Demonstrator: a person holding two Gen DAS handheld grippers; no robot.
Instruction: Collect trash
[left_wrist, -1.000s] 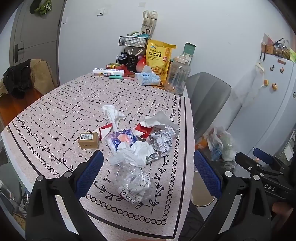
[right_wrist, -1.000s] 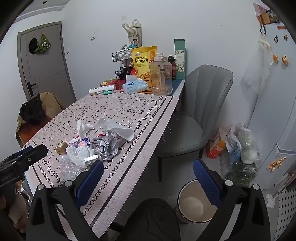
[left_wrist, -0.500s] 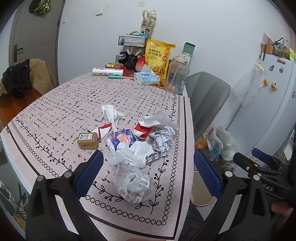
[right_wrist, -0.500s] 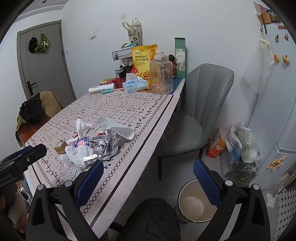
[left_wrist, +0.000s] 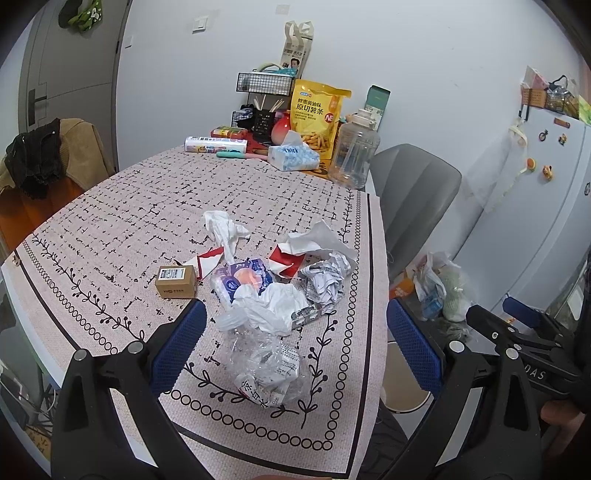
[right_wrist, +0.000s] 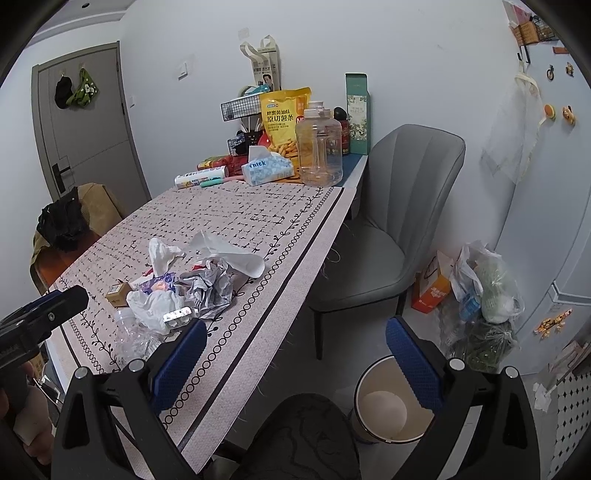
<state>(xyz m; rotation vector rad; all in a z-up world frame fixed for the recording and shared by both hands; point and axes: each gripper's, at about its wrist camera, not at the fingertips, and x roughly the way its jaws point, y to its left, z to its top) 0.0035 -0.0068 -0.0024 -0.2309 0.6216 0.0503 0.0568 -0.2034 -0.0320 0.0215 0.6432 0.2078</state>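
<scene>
The left gripper (left_wrist: 295, 347) hangs over the near edge of the surface (left_wrist: 122, 221), its blue-padded jaws spread wide and holding nothing. Directly between and just beyond its fingertips lies a crushed clear plastic bottle (left_wrist: 266, 365) with a printed label too warped to read. Just past that sits the trash pile (left_wrist: 280, 280): a white plastic bag, crumpled printed paper, a blue-purple wrapper, tissues and red-and-white scraps. A small cardboard box (left_wrist: 176, 281) rests left of the pile.

The right gripper (right_wrist: 295, 354) is also spread and empty, off the surface's right edge, with the pile ahead to its left and a round waste bin (right_wrist: 388, 402) on the floor just below its right finger.

Farther off, a tissue pack (left_wrist: 293, 157) reads "Thick".
</scene>
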